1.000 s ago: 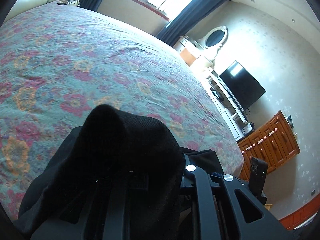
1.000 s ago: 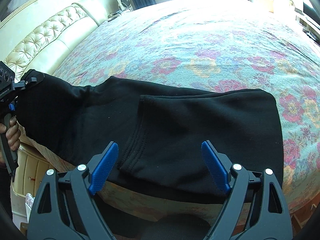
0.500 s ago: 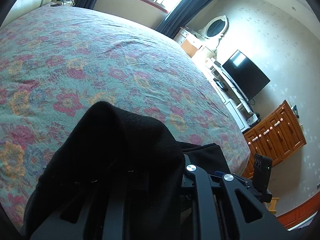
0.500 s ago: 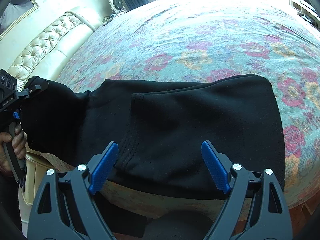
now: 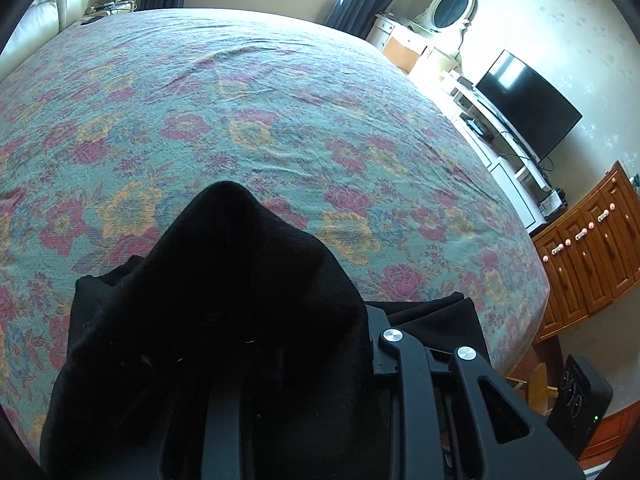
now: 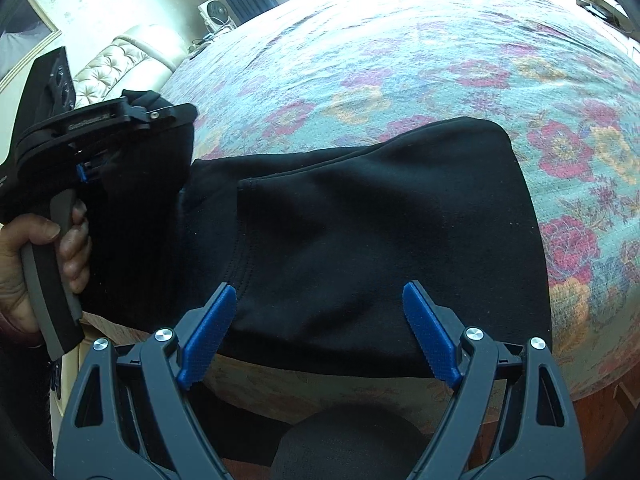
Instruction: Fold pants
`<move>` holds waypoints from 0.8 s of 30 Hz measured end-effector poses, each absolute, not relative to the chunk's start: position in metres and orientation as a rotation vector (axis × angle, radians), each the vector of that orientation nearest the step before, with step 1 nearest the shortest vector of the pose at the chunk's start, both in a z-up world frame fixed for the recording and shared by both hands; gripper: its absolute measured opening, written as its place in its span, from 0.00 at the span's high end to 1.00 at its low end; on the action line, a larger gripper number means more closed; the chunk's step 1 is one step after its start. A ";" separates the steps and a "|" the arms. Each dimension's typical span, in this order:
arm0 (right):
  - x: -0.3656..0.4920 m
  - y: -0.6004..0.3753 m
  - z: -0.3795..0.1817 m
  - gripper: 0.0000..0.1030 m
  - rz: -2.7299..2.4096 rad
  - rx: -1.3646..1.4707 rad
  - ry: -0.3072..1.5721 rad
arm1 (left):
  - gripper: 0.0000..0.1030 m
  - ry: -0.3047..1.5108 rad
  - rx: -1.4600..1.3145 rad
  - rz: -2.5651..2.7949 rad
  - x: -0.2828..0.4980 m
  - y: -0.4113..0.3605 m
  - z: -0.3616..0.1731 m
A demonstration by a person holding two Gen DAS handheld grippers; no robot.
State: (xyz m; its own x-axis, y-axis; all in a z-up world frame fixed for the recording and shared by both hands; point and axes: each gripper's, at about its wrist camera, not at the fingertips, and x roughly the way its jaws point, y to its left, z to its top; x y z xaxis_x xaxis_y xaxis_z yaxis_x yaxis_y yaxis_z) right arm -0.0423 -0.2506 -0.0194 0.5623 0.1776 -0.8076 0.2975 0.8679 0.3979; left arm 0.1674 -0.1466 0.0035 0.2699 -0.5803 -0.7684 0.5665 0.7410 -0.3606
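The floral bed (image 6: pixel 440 64) stretches far ahead; a television (image 5: pixel 528 104) and wooden cabinets (image 5: pixel 592 248) stand at its right. Black pants (image 6: pixel 380 232) lie folded along the near edge. My left gripper (image 6: pixel 160 114) has its jaws clamped on their lifted left end, cloth draping over them. My right gripper (image 6: pixel 320 332) hovers with jaws wide apart, empty.
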 end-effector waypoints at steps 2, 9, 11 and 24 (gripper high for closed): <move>-0.044 -0.255 -0.021 0.17 -0.080 0.549 0.982 | 0.63 1.098 -0.015 -0.738 0.171 -0.166 -0.014; -0.046 -0.263 -0.024 0.17 -0.073 0.590 0.981 | 0.38 1.292 -0.212 -0.637 0.184 -0.195 -0.037; -0.047 -0.268 -0.027 0.17 -0.067 0.625 0.977 | 0.33 1.304 -0.231 -0.645 0.184 -0.202 -0.029; -0.051 -0.282 -0.024 0.17 -0.083 0.682 0.959 | 0.15 1.804 -0.761 -0.441 0.187 -0.196 -0.062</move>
State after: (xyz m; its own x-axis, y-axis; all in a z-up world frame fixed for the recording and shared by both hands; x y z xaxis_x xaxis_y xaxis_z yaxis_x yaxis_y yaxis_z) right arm -0.0513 -0.2822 -0.0235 0.5882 0.2259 -0.7765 0.3553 0.7903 0.4991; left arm 0.1869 -0.1957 -0.0615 -0.2180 -0.6841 -0.6960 -0.2857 0.7267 -0.6248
